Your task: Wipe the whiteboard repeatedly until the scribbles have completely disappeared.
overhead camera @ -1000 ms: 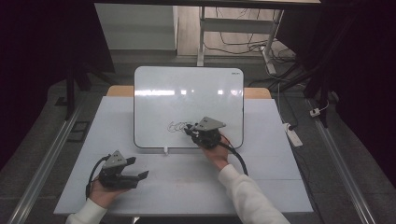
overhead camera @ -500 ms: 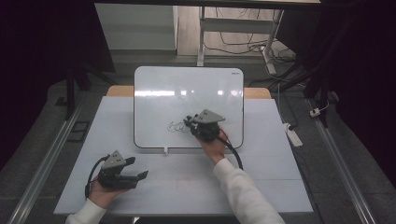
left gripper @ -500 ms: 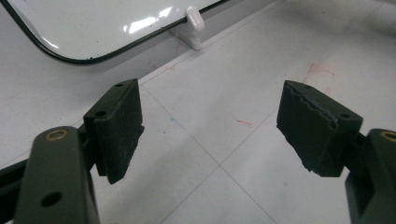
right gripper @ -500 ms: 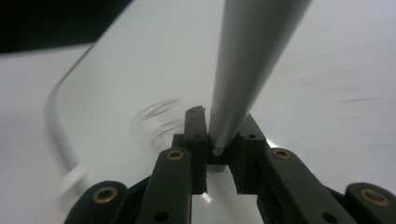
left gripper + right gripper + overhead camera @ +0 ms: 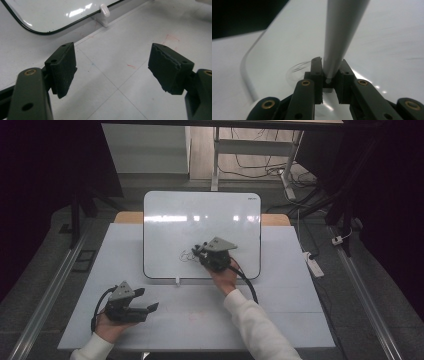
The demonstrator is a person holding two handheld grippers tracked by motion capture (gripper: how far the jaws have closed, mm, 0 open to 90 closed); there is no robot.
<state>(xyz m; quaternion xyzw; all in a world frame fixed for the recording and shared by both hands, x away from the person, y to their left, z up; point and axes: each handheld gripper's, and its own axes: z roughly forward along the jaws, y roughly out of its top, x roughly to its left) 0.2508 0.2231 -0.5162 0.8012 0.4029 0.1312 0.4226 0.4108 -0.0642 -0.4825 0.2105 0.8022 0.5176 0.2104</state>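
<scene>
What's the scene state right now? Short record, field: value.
work in hand: drawing on the whiteboard with a marker
right gripper: shut on the marker, over the board's lower middle
marks: dark scribble just left of the right gripper
left gripper: open, nothing between the jaws, resting on the table near its front left
whiteboard: lies flat on the table, far edge past the table's back
small white piece: at the board's near edge; what it is, unclear

I see a glossy white whiteboard (image 5: 200,220) edged in black, dark scribbles (image 5: 186,255) at centre frame, and a grey marker (image 5: 342,32) between black jaws.
</scene>
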